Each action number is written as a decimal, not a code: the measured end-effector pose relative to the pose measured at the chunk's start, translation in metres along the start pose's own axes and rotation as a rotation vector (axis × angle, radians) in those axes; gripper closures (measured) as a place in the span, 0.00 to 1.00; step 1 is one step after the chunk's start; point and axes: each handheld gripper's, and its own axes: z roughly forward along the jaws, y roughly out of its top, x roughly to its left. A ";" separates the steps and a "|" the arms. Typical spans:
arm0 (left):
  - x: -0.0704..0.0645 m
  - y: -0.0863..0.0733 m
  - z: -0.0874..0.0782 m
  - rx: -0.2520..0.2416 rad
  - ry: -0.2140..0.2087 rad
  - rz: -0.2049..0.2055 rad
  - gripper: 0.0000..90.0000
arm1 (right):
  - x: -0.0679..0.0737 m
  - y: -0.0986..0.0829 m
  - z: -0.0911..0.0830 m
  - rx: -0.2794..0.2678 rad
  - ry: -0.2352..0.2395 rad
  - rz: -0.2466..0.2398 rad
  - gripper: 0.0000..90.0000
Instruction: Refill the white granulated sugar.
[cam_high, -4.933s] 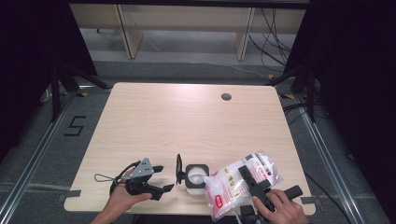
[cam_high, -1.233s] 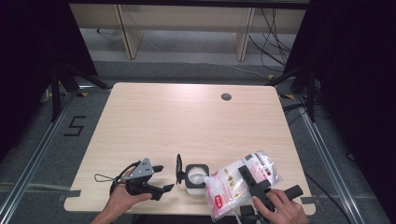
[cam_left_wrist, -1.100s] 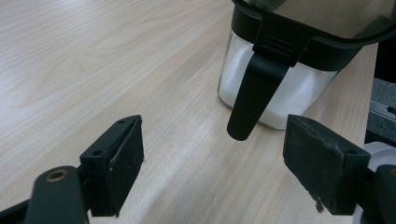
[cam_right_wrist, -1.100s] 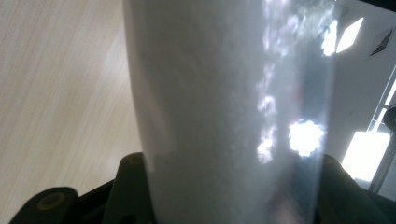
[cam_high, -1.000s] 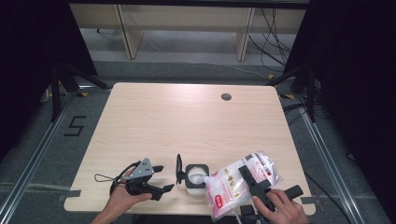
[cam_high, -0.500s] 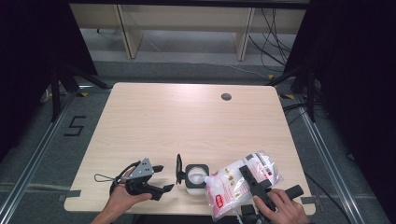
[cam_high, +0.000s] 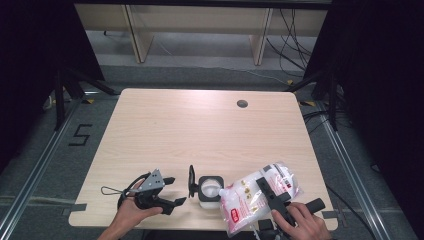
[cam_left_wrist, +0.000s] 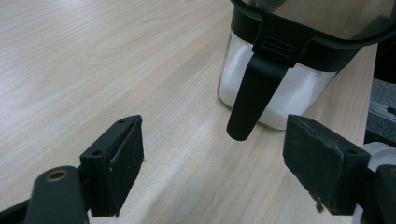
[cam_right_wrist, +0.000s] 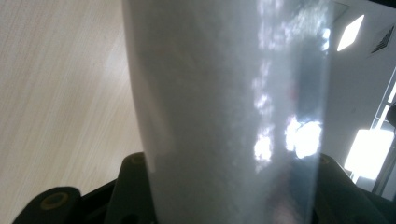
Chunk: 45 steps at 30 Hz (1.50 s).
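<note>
Overhead, one right tool (cam_high: 270, 192) is clamping one plastic bag of white granules (cam_high: 257, 196), tilting it toward one open-lidded glass jar (cam_high: 210, 189) on the counter (cam_high: 200, 130), likely for pouring. Alongside, the left tool (cam_left_wrist: 212, 170) is resting spread apart, empty, facing the jar (cam_left_wrist: 275, 93). Closer, the bag (cam_right_wrist: 224, 107) is sitting pinched between the right jaws.

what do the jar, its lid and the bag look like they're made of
The jar looks like clear glass or hard plastic: white granules show through its glossy wall. Its lid and hanging latch look like matte black plastic, moulded with ridges. The bag, gripped by the right claw, seems thin clear plastic film: it crinkles, reflects lights and shows its white contents.
</note>
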 end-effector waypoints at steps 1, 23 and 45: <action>0.000 0.000 0.000 0.000 -0.003 0.001 0.22 | 0.001 0.000 0.000 0.006 0.007 0.018 0.65; 0.000 0.000 0.000 -0.006 -0.005 0.000 0.22 | 0.002 -0.004 0.003 -0.015 0.036 0.062 0.66; 0.003 0.000 -0.003 0.025 0.009 0.018 0.22 | 0.018 -0.021 0.016 -0.102 0.118 0.398 0.69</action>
